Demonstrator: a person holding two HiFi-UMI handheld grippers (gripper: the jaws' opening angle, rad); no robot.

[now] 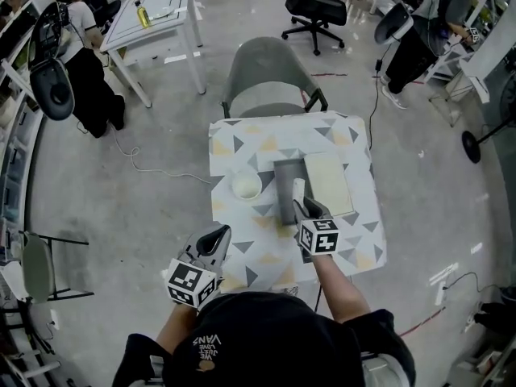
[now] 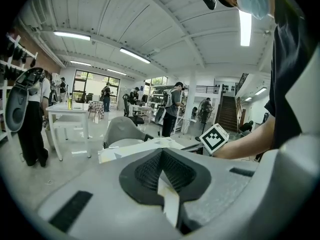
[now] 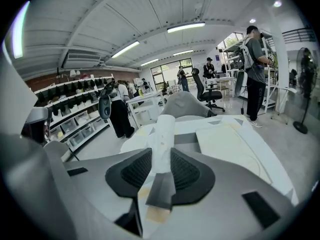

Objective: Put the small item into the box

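The small item (image 1: 298, 189) is a white roll standing up out of my right gripper (image 1: 301, 205), which is shut on its lower end. In the right gripper view the roll (image 3: 162, 134) sticks out forward between the dark pads of the right gripper (image 3: 161, 168). It hangs over the near end of the open grey box (image 1: 285, 185), whose cream lid (image 1: 327, 182) lies beside it on the right. My left gripper (image 1: 213, 243) hovers at the table's front left corner. In its own view the left gripper (image 2: 162, 173) is shut with nothing in it.
A white bowl (image 1: 246, 185) sits left of the box on the patterned tablecloth (image 1: 242, 147). A grey chair (image 1: 270, 79) stands at the table's far side. People, office chairs and a white desk (image 1: 153, 14) are farther off across the floor.
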